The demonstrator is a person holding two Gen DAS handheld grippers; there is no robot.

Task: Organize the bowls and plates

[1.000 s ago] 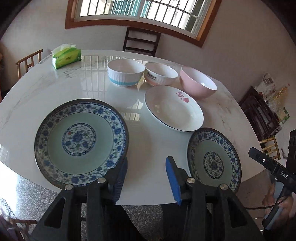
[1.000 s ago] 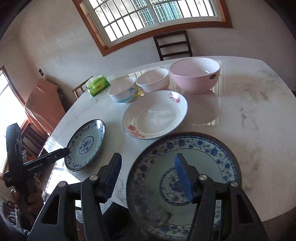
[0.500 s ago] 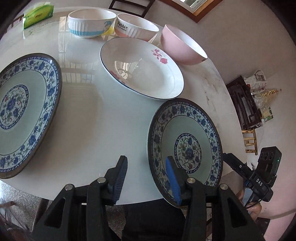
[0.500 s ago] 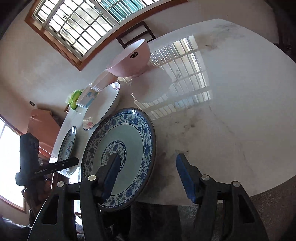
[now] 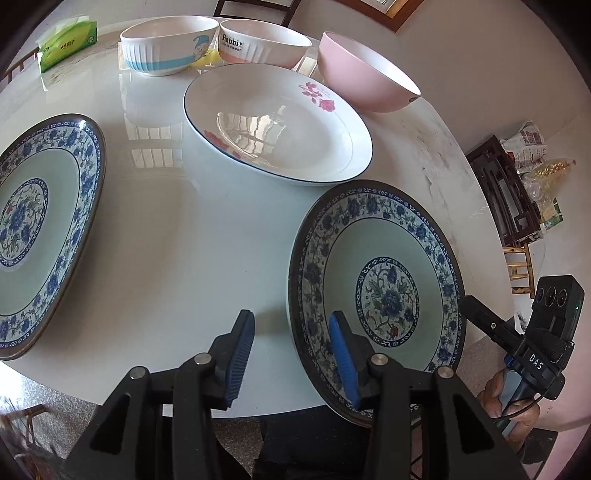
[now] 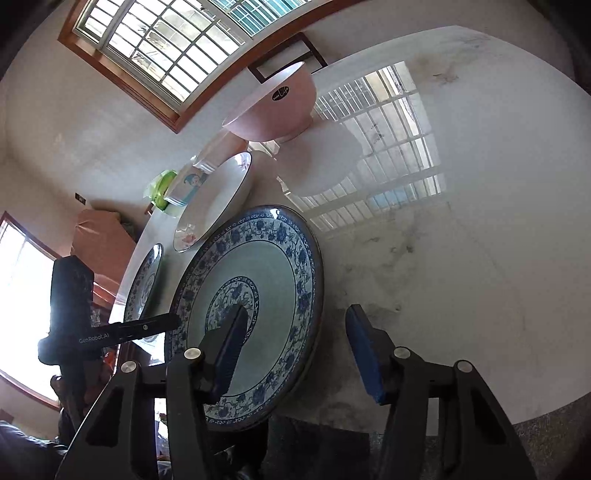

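Observation:
A small blue-patterned plate (image 5: 384, 291) lies at the table's near right edge; it also shows in the right wrist view (image 6: 255, 295). My left gripper (image 5: 291, 354) is open, its right finger over the plate's left rim, its left finger over bare table. My right gripper (image 6: 295, 347) is open, its left finger over the same plate, its right finger beside the rim. A larger blue-patterned plate (image 5: 40, 229) lies at the left. A white rose plate (image 5: 277, 122) sits in the middle. Behind it stand a blue-striped bowl (image 5: 168, 44), a "Rabbit" bowl (image 5: 264, 42) and a pink bowl (image 5: 364, 74).
The round white marble table (image 5: 177, 251) ends just in front of both grippers. A green tissue pack (image 5: 66, 40) sits at the far left. A dark chair (image 5: 255, 5) stands behind the table, and a wooden rack (image 5: 506, 195) stands to the right.
The left gripper has swung right from the large plate to the small plate's left rim. The right gripper has tilted and moved right, so the small plate now lies under its left finger.

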